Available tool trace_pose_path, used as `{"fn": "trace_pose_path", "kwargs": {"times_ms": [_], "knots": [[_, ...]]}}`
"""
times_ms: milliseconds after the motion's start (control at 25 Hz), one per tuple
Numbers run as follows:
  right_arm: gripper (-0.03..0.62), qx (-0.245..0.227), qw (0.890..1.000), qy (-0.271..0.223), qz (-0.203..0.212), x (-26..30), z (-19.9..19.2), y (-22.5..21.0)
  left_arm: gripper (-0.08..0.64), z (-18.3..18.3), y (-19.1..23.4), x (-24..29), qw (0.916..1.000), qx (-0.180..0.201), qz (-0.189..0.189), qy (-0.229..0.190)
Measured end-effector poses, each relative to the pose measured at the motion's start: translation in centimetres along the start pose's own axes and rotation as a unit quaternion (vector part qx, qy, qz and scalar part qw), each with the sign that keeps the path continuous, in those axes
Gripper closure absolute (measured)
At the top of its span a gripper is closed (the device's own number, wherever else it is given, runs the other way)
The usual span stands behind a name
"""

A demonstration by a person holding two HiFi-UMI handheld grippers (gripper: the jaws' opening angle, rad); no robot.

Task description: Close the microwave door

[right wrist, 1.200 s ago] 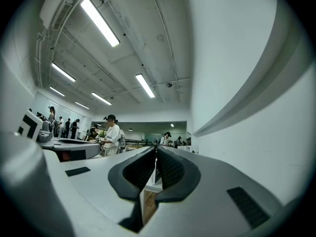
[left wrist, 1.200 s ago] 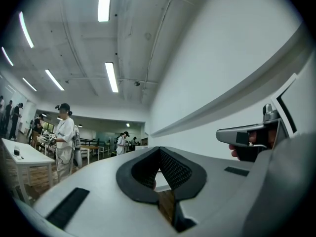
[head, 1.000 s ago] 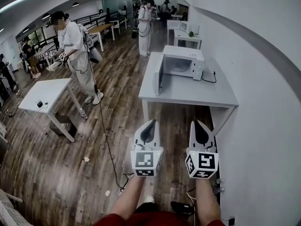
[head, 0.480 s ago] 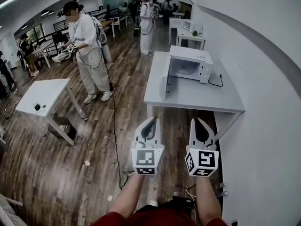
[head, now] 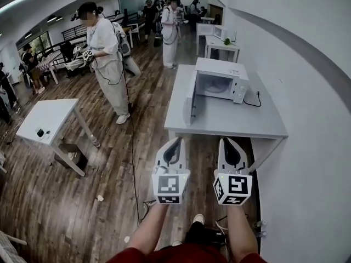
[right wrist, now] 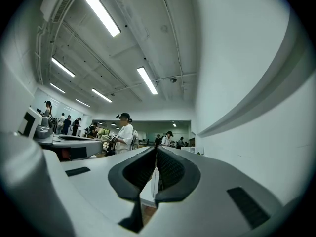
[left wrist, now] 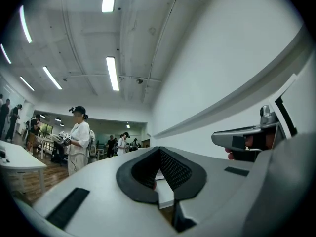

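Nearer now, the white boxy microwave (head: 222, 84), its door (head: 190, 98) hanging open; my left gripper (head: 175, 142) and right gripper (head: 228, 142) are closed, holding nothing.

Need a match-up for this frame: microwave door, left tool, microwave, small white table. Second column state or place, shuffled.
1. microwave door
2. left tool
3. microwave
4. small white table

A. on the grey table
B. jaws shut, nothing held
C. at the head view's far left
D. swung open

Pairs: 1-D, 2-B, 3-A, 4-C
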State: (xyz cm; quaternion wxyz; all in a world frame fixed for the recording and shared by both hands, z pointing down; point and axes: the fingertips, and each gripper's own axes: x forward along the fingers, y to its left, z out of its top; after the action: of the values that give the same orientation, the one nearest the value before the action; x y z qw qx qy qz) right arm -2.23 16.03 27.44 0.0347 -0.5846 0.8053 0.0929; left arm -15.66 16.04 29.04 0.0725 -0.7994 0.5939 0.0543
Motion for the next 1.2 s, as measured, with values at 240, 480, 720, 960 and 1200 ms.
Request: {"fn": "trace_pose_path", "kwargs": {"times_ms": [240, 480, 720, 960, 1200], "knots": [[0.563, 0.007, 1.0, -0.008, 0.001, 4.9, -0.4, -4.2, 0.534, 0.0, -0.5, 6.2, 1.0, 0.003, 0.003, -0.006], [0.563, 0.015, 1.0, -0.003, 0.014, 10.1, -2.0, -8.1, 0.534, -1.0, -1.2, 12.6, 0.9999, 0.007, 0.011, 0.0], [0.563, 0.018, 0.999, -0.001, 0.028, 14.2, -3.5, -12.0, 0.534, -2.2, -2.1, 18.1, 0.9996, 0.009, 0.025, 0.002], [0.563, 0.033, 0.999, 0.003, 0.035, 16.6, -4.7, -14.8, 0.534, -3.2, -2.6, 21.1, 0.9991, 0.016, 0.037, 0.013], [0.563, 0.04, 0.998, 0.01, 0.048, 18.9, -6.4, -14.6, 0.534, -4.1, -1.4, 23.0, 0.9985, 0.024, 0.047, 0.016]]}}
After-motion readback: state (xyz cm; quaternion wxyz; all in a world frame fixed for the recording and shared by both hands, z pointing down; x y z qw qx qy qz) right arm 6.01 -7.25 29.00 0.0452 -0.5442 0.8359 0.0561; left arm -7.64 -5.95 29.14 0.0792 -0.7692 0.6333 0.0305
